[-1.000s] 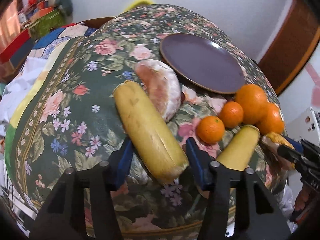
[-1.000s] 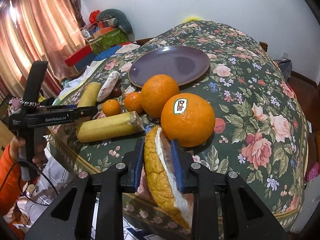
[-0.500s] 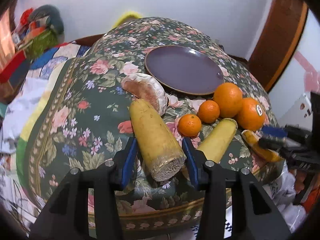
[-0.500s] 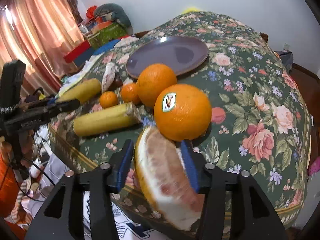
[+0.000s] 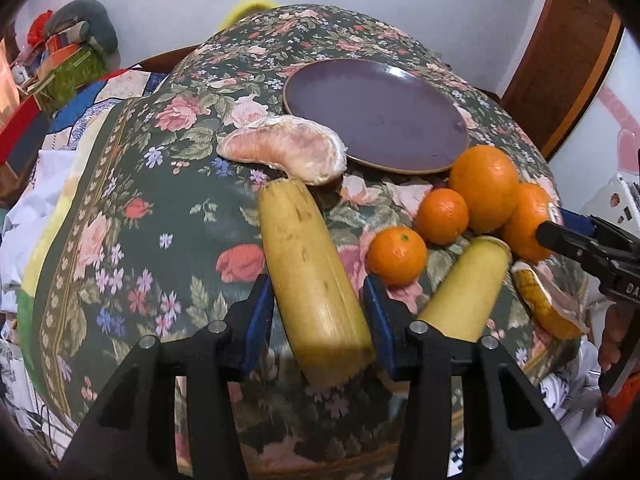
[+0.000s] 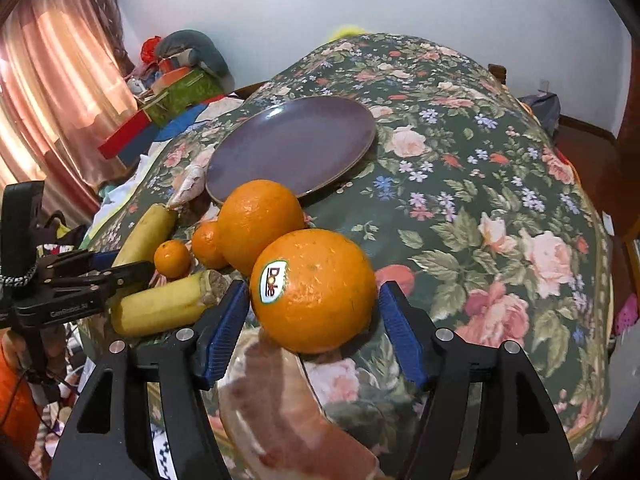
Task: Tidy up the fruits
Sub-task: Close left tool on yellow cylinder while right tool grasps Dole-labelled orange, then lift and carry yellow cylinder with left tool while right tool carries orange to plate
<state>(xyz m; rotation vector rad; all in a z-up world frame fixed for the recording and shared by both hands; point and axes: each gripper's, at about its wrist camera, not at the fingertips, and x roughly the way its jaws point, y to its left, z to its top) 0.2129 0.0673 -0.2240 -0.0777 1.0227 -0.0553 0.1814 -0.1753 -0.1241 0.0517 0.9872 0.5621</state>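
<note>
My left gripper point(image 5: 318, 320) is open, its blue pads either side of a yellow banana piece point(image 5: 312, 276) lying on the floral tablecloth. My right gripper point(image 6: 314, 332) is open around the Dole-stickered orange point(image 6: 316, 292); a pomelo wedge point(image 6: 288, 408) lies below it at the table's front edge. A purple plate point(image 5: 376, 116) stands behind the fruit, also in the right wrist view point(image 6: 292, 144). A second pomelo wedge point(image 5: 288, 150), a second banana piece point(image 5: 466, 288), two mandarins point(image 5: 398, 256) and a second orange point(image 5: 484, 188) lie between.
The table's front edge point(image 5: 320, 452) is close below both grippers. Clutter and boxes point(image 6: 176, 84) sit at the far left by a curtain. A wooden door point(image 5: 560, 56) stands at the right.
My right gripper has opened wide, let the pomelo wedge drop flat, and now frames the stickered orange. My left gripper has opened a little around the banana piece.
</note>
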